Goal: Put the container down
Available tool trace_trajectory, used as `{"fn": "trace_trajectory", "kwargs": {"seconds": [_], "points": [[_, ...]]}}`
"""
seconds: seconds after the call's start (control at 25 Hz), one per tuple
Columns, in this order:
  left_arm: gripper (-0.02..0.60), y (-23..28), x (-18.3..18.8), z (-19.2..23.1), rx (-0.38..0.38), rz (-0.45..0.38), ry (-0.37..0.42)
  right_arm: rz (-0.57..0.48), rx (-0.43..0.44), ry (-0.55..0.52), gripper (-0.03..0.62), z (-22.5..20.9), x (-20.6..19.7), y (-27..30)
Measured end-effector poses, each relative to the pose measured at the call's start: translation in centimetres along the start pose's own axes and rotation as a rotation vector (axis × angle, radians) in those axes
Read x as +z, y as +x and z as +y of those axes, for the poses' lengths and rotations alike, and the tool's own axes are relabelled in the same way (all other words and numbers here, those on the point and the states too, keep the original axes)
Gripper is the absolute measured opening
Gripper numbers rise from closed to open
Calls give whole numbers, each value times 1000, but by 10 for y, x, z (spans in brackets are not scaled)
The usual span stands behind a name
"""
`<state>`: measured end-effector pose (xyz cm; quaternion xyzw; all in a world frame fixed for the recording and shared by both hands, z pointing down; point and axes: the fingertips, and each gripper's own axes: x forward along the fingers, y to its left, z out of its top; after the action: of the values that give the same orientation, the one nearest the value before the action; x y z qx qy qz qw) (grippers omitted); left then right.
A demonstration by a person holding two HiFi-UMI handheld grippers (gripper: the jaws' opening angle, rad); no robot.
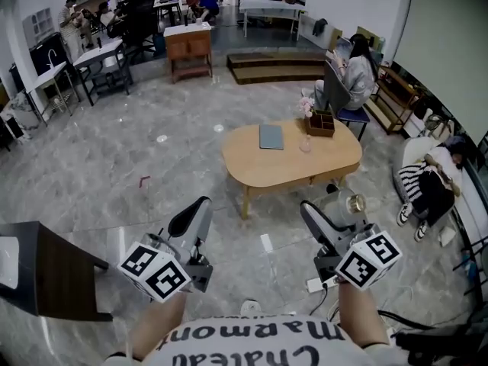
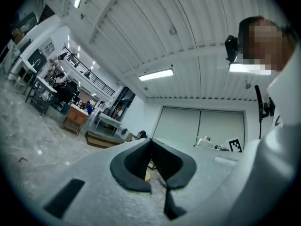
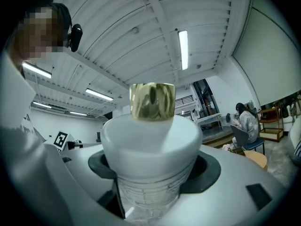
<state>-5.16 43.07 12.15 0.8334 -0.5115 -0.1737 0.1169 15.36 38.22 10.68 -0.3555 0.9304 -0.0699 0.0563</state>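
1. The right gripper is clamped on a clear ribbed container with a white collar and a shiny gold cap. In the right gripper view, the gripper's dark pads press on either side of the ribbed body. The collar and cap stick out past the pads.
2. The container is held in the air over the grey marble floor. In the head view it shows just off the near right edge of a light wooden oval bench, and it rests on nothing.
3. The left gripper is empty. In the left gripper view its dark pads meet at the tips, with only a small opening behind the tips.
4. In the head view the two grippers sit side by side and well apart. Each carries its cube with square markers near the person's hand.
5. On the bench lie a flat grey book-like slab, a small pink vase and a dark wooden box.
6. A person sits on a chair beyond the bench.
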Motion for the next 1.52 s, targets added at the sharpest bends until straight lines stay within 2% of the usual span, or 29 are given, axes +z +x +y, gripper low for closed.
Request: {"fn": "trace_trajectory", "kwargs": {"seconds": [0.28,0.52,0.68,0.8,0.92,1.08,1.2,1.36,1.52], "points": [[15,69,-26,8,-11,34,-20,41,-8,39,328,-63,-14,31],[15,110,-42,29,-4,68,-39,67,-16,62,328,-98,-26,51],[15,138,-43,46,-34,86,-19,73,-25,82,328,-119,-30,75],[15,164,-45,74,-32,100,29,75,-37,87,328,-136,-35,99],[15,200,-54,108,-35,148,102,91,-69,95,328,-158,-45,130],[15,255,-53,152,-111,171,39,56,-100,142,328,-194,-43,184],[15,299,-40,193,-144,191,8,28,-128,184,328,-220,-36,233],[15,348,-12,246,-165,202,10,9,-162,201,328,-250,-25,298],[15,394,-1,290,-186,216,3,-15,-179,197,328,-277,-17,353]]}}
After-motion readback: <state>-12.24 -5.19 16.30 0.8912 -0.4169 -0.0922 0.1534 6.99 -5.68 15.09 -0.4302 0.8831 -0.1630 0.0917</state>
